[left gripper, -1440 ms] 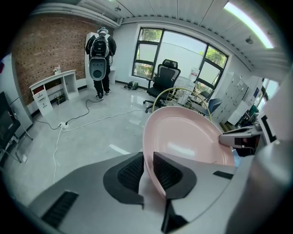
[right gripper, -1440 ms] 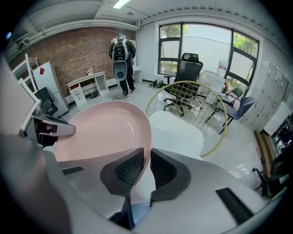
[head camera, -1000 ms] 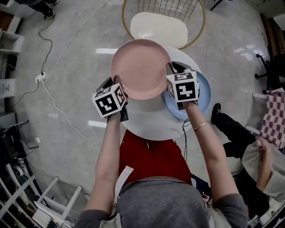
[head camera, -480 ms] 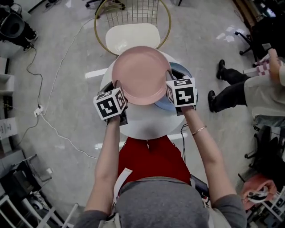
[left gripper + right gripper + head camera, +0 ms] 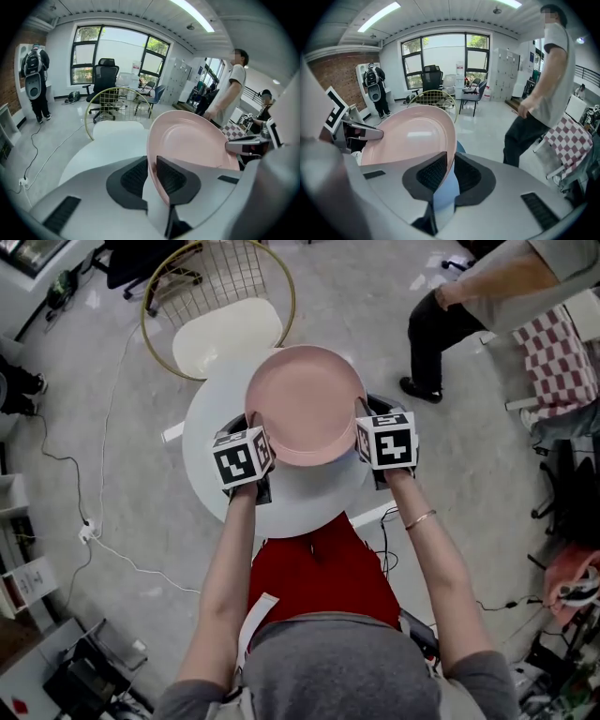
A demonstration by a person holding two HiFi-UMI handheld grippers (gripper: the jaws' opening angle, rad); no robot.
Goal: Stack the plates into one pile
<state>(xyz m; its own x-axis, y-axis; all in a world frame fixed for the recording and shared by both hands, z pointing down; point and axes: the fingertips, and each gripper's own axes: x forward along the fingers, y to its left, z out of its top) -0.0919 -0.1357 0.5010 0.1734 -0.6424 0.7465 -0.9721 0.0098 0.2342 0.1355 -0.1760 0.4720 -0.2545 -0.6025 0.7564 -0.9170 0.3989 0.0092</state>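
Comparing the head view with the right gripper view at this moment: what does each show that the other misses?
Only the head view shows the person's forearms, a bracelet and a floor cable. Only the right gripper view shows the right gripper with its pads pressed on the pink plate rim, a blue plate beneath it, and the windows. Both show the pink plate, the left gripper on its opposite edge, the wire chair and a bystander.

no legible text, labels or numbers anywhere
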